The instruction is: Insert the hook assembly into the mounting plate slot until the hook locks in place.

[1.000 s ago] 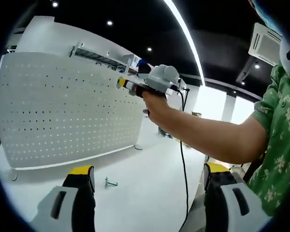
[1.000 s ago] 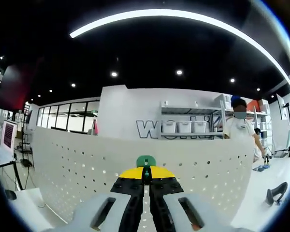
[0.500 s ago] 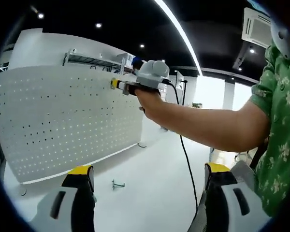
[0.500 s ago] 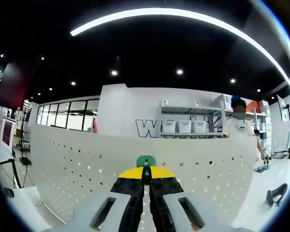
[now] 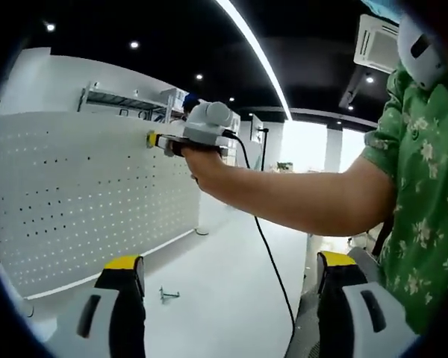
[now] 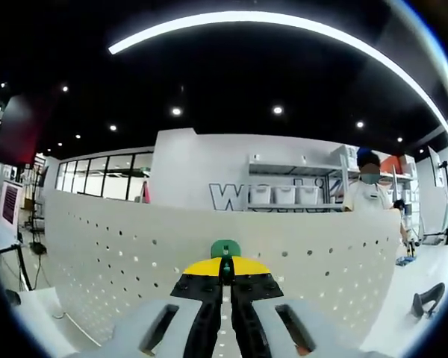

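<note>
Risk: the hook assembly [image 6: 225, 248] may miss a hole and skid along the pegboard [image 6: 119, 261] (my judgement) if tilted.
Right gripper [image 6: 225, 270]: jaws closed on the green hook piece, at 12 o'clock from the tips, near the board's top edge.
Left gripper [image 5: 228, 272]: jaws wide apart, empty.
Spare hook [image 5: 167, 294]: on the table [image 5: 224, 298], between the left jaws.

White table [image 5: 231, 276] — a small metal hook [image 5: 168, 294] lies on it, near the upright pegboard [image 5: 82, 194].
</note>
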Motion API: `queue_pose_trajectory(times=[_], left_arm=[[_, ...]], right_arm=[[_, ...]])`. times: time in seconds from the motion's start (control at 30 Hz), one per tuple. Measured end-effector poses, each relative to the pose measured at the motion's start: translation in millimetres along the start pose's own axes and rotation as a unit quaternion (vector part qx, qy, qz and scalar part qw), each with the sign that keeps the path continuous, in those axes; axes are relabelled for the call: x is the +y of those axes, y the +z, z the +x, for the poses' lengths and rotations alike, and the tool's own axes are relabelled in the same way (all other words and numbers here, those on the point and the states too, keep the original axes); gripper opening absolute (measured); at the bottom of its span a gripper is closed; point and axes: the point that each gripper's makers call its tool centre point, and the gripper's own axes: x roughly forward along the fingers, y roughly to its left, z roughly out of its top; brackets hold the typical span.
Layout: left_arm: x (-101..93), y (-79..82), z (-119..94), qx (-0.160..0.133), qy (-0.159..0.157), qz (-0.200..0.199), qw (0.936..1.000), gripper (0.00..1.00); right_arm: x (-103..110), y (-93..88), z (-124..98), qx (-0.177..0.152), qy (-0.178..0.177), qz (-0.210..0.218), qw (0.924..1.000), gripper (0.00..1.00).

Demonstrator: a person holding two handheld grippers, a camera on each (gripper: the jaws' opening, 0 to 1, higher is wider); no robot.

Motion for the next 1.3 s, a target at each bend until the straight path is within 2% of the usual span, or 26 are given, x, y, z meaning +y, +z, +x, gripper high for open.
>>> queue_pose_trajectory(times=[0.03, 0.13, 1.3], left_arm=[[-3.6, 1.3, -0.1, -0.003, -0.013, 0.0, 0.9999, 0.98], [-4.3, 2.7, 0.3, -0.005, -0.017, -0.005, 0.9998, 0.98], [0.9, -3.1, 0.0, 0.007, -0.018, -0.006, 0.9998, 0.93]], right_arm=[[-0.7, -0.2, 0.2, 0.0, -0.001, 0.0, 1.0, 0.01], [-1.3, -0.7, 1.7, 0.0, -0.001, 0.0, 1.0, 0.01], [-1.5, -7.5, 7.5, 0.007, -0.005, 0.003, 1.0, 0.01]])
